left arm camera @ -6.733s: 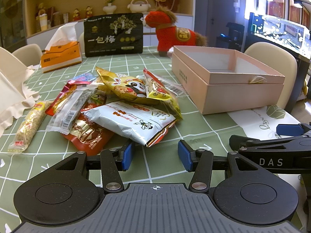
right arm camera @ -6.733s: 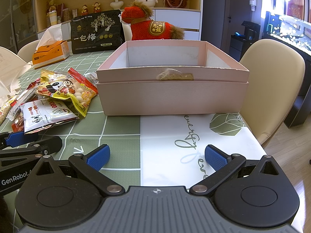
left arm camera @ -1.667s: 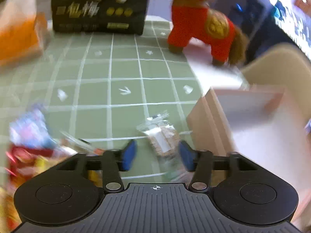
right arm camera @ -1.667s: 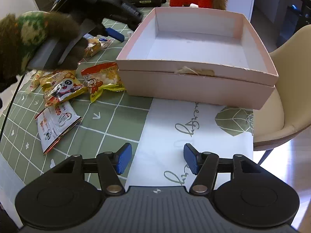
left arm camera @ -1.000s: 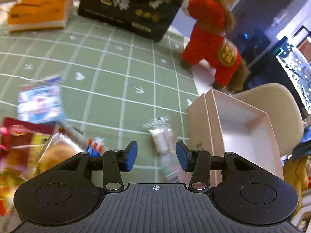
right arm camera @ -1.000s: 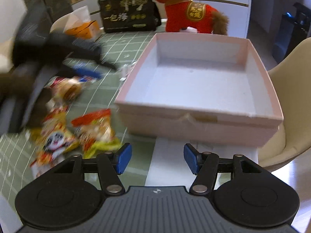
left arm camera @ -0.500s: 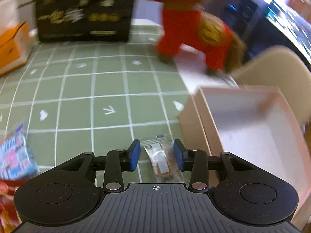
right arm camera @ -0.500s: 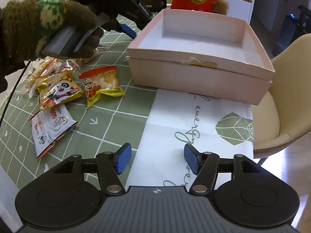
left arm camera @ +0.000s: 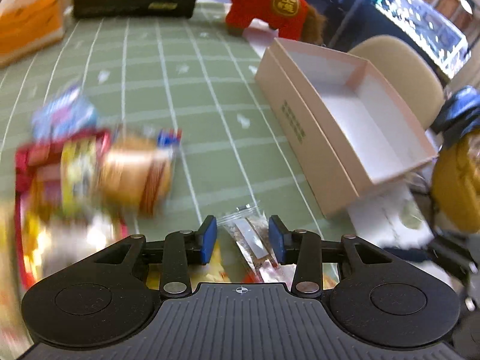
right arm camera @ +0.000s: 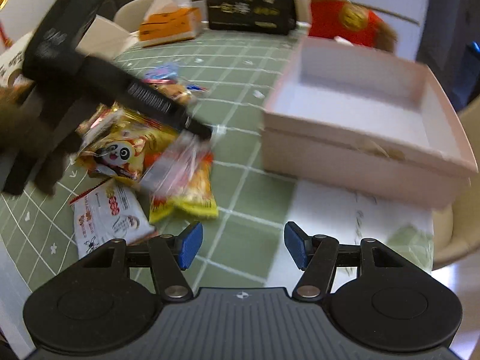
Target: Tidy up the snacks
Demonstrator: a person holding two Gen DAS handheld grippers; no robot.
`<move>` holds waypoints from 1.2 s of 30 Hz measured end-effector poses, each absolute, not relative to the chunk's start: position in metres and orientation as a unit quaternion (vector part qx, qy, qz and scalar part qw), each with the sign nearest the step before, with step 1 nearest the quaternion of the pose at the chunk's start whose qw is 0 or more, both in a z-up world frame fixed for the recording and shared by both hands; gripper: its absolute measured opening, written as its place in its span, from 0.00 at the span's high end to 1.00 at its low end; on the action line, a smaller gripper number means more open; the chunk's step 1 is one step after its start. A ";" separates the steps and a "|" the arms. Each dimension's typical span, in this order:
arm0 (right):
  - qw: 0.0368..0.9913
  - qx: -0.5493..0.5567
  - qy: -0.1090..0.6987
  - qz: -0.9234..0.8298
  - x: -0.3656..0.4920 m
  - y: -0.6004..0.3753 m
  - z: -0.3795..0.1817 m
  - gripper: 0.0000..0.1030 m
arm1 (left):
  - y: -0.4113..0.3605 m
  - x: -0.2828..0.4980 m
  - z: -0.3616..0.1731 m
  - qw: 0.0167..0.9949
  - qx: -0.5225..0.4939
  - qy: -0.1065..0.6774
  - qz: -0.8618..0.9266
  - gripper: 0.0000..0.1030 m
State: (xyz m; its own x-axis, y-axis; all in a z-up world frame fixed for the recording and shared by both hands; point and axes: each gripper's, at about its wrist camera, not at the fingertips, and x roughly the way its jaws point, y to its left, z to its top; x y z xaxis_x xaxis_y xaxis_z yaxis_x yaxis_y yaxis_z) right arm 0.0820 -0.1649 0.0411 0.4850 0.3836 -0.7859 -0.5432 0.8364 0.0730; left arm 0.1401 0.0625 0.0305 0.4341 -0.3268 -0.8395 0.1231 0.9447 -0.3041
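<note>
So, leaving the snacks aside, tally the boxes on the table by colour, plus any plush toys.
Pink box: 1
Black box: 1
Orange tissue box: 1
Red plush: 1
Total: 4

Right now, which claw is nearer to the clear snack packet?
Left. The left claw has the clear packet between its fingers. The right claw hangs empty over the tablecloth, apart from it.
</note>
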 end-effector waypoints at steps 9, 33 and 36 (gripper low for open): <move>0.906 -0.061 0.353 0.223 0.100 -0.221 0.080 0.36 | 0.056 0.065 0.037 0.849 -0.128 0.501 -0.106 0.58; 0.907 -0.161 0.364 0.139 0.181 -0.171 0.049 0.74 | 0.027 -0.033 0.069 0.843 -0.186 0.480 -0.156 0.59; 0.906 -0.157 0.369 0.135 0.182 -0.178 0.050 0.74 | 0.009 -0.039 0.055 0.833 -0.171 0.499 -0.168 0.59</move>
